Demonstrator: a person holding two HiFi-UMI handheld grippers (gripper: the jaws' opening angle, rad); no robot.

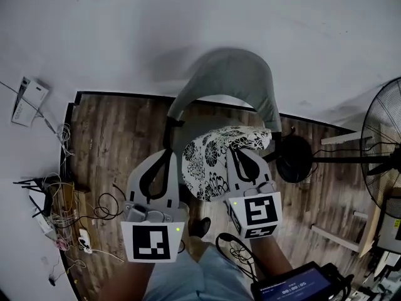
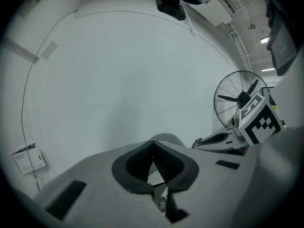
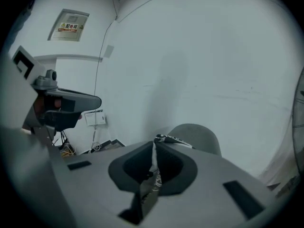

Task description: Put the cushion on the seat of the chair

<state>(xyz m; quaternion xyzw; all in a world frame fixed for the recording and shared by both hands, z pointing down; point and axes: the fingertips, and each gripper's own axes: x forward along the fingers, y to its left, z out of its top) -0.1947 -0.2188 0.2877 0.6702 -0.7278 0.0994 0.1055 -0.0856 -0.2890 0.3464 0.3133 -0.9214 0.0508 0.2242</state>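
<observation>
Left claw (image 2: 153, 148): jaws closed. Pale fabric is pinched between the pads, and a patch of flower print shows in the gap below the tips. In the head view this claw sits at the left edge of the cushion (image 1: 213, 158).

Right claw (image 3: 153, 148): jaws closed on a fold of the same printed fabric. In the head view it holds the cushion's right edge.

Cushion: white with black flower print, held between the two claws and tilted. It is in front of the curved backrest of the grey chair (image 1: 241, 74) and over the seat. The seat itself is hidden beneath it, so contact with the seat cannot be told.

Writing: the wall sign (image 3: 70, 26) carries red characters, too small to read. The dark screen (image 1: 294, 288) at the lower right of the head view shows a line of digits, not legible with confidence. The paper sheet (image 1: 28, 94) on the wall at the left is also illegible.

Further out: a standing fan (image 1: 383, 137) is to the right of the chair, its round black base (image 1: 294, 158) near the cushion's right side. A tangle of cables (image 1: 62, 218) lies on the wood floor (image 1: 113, 137) at the left.
</observation>
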